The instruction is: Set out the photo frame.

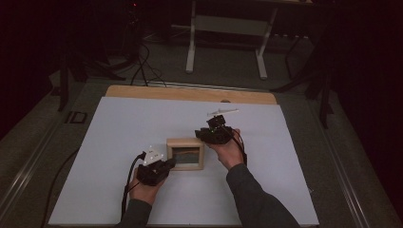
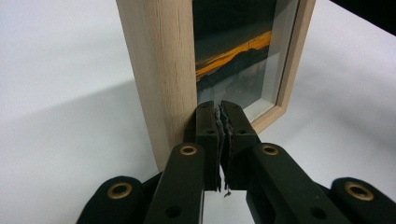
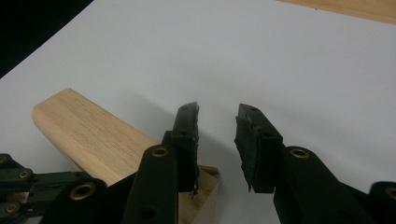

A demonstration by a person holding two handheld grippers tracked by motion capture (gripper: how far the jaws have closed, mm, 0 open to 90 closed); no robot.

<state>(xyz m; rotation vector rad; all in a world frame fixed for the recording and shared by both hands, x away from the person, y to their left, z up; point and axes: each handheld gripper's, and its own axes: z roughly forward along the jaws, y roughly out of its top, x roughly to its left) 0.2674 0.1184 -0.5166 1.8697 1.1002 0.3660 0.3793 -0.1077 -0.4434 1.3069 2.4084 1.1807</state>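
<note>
A small wooden picture frame holding a sunset photo sits in the middle of the white sheet. My left gripper is at the frame's left side. In the left gripper view its jaws are shut, pads pressed together, tips against the frame where the wide outer side meets the glass. My right gripper hovers just right of the frame's top right corner. It is open with nothing between its jaws, above the frame's corner.
The white sheet covers most of the table, with a bare wooden strip along the far edge. Beyond the table stand white stand legs, and cables lie on the dark floor. The left gripper's linkage shows beside the frame.
</note>
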